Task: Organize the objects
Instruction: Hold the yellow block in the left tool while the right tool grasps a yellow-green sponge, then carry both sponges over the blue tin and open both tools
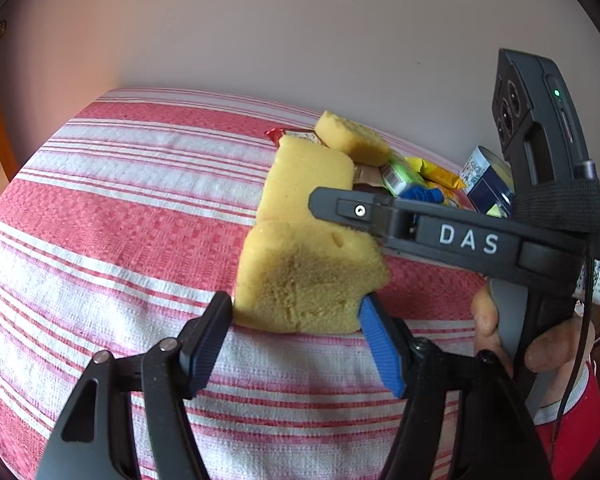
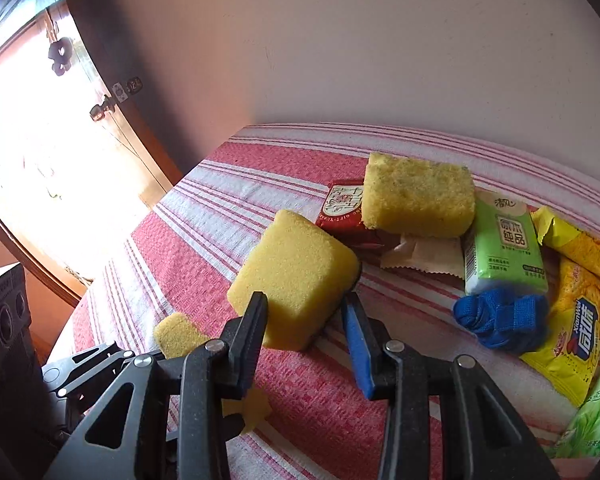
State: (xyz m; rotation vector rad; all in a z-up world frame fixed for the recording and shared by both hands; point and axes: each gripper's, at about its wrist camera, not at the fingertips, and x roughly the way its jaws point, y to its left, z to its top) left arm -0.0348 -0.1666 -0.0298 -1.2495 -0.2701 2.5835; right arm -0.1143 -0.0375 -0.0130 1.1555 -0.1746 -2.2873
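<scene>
Left tongs (image 1: 296, 312) pinch a porous yellow sponge (image 1: 306, 276).

Porous matt foam sponge (image 1: 306, 276), woven tablecloth (image 1: 120, 208)

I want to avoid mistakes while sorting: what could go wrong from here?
1. The left gripper pinches only the near edge of its yellow foam sponge; soft foam may slip out.
2. The right gripper could bump the other yellow foam sponge resting on the red packet.

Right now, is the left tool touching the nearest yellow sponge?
Touching: the left wrist view shows both pads of the left tool pressed against the sponge's lower corners.
</scene>
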